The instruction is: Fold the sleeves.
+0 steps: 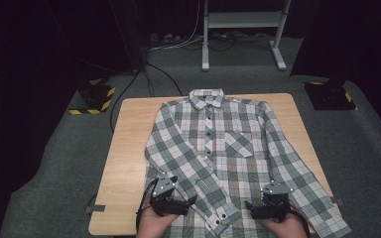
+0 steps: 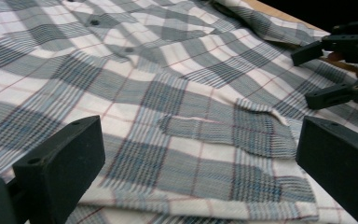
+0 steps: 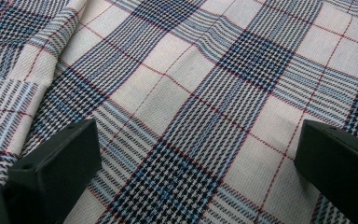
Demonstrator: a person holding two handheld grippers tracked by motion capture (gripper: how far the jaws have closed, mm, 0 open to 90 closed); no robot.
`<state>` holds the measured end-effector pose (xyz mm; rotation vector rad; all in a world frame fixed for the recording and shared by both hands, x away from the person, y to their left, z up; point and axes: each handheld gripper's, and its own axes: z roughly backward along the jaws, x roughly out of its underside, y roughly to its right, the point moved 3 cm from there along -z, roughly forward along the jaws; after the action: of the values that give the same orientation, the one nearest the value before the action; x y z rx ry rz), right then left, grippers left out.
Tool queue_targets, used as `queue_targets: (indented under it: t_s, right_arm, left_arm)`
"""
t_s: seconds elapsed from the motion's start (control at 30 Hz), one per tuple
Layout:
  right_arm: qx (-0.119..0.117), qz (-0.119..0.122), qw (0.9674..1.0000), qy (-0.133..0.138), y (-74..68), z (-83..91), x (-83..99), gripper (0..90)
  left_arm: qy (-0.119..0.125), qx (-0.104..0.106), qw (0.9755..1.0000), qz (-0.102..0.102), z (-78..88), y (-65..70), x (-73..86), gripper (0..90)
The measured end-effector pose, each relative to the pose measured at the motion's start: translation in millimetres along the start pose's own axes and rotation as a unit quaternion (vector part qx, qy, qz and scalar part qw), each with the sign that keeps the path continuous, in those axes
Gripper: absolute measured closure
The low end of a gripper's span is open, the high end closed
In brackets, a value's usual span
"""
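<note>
The plaid shirt [image 1: 223, 148] lies flat on the bench [image 1: 129, 148], collar far away and its bottom edge near both hands, and the left gripper [image 1: 192, 202] and right gripper [image 1: 249, 206] both have their fingers spread wide, holding nothing.

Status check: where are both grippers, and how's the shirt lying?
Left gripper open, at shirt's near edge. Right gripper open over fabric, holding nothing. Plaid shirt flat, buttoned, collar far. Nothing else on the table.
</note>
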<state>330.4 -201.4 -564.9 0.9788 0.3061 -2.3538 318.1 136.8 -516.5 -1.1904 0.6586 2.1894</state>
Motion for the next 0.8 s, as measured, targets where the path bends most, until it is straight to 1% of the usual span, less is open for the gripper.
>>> queue_targets:
  t_s: [0.03,0.13,0.17,0.2,0.27,0.3,0.4,0.43,0.47,0.5,0.53,0.57,0.6,0.63,0.67,0.7,0.73,0.8]
  right_arm:
    - [0.000,0.000,1.0000,0.000,0.0,0.0,0.0,0.0]
    - [0.000,0.000,1.0000,0.000,0.0,0.0,0.0,0.0]
    - [0.000,0.000,1.0000,0.000,0.0,0.0,0.0,0.0]
    - [0.000,0.000,1.0000,0.000,0.0,0.0,0.0,0.0]
    - [0.000,0.000,1.0000,0.000,0.0,0.0,0.0,0.0]
    - [0.000,0.000,1.0000,0.000,0.0,0.0,0.0,0.0]
    - [0.000,-0.001,1.0000,0.000,-0.1,0.0,0.0,0.0]
    - [0.000,-0.001,1.0000,0.000,-0.1,0.0,0.0,0.0]
    - [0.000,0.000,1.0000,0.000,0.0,0.0,0.0,0.0]
    - [0.000,0.000,1.0000,0.000,-0.1,0.0,0.0,0.0]
    - [0.000,0.000,1.0000,0.000,-0.1,0.0,0.0,0.0]
    - [0.000,0.000,1.0000,0.000,0.0,0.0,0.0,0.0]
    - [0.000,0.000,1.0000,0.000,0.0,0.0,0.0,0.0]
    - [0.000,0.000,1.0000,0.000,0.0,0.0,0.0,0.0]
    - [0.000,0.000,1.0000,0.000,0.0,0.0,0.0,0.0]
    - [0.000,0.000,1.0000,0.000,0.0,0.0,0.0,0.0]
    - [0.000,0.000,1.0000,0.000,0.0,0.0,0.0,0.0]
    - [0.000,0.000,1.0000,0.000,0.0,0.0,0.0,0.0]
  left_arm:
    - [0.000,0.000,1.0000,0.000,0.0,0.0,0.0,1.5]
    - [-0.003,-0.010,0.9999,0.004,5.8,-9.0,4.5,1.5]
    - [-0.004,-0.016,0.9998,0.010,10.1,-15.4,7.7,1.5]
    - [-0.004,-0.016,0.9998,0.010,10.1,-15.4,7.7,1.5]
    - [-0.004,-0.024,0.9996,0.011,14.5,-21.3,10.8,1.5]
    - [-0.004,-0.030,0.9994,0.014,18.8,-26.7,13.7,1.5]
    - [-0.002,-0.040,0.9989,0.022,25.3,-35.1,18.0,1.5]
    - [-0.002,-0.040,0.9989,0.022,25.3,-35.1,18.0,1.5]
    - [-0.002,-0.043,0.9988,0.025,27.4,-38.1,19.6,1.5]
    - [-0.003,-0.051,0.9983,0.029,31.4,-44.0,23.1,1.5]
    - [-0.003,-0.051,0.9983,0.029,31.4,-44.0,23.1,1.5]
    - [-0.006,-0.057,0.9977,0.036,35.3,-50.7,27.4,1.6]
    - [-0.009,-0.060,0.9973,0.040,37.1,-54.2,29.7,1.8]
    - [-0.009,-0.060,0.9973,0.040,37.1,-54.2,29.7,1.8]
    - [-0.016,-0.070,0.9964,0.045,40.6,-61.2,34.5,1.7]
    - [-0.016,-0.070,0.9964,0.045,40.6,-61.2,34.5,1.8]
    - [-0.024,-0.078,0.9954,0.050,43.6,-68.1,40.0,1.8]
    - [-0.037,-0.089,0.9940,0.052,46.4,-74.5,46.0,1.5]
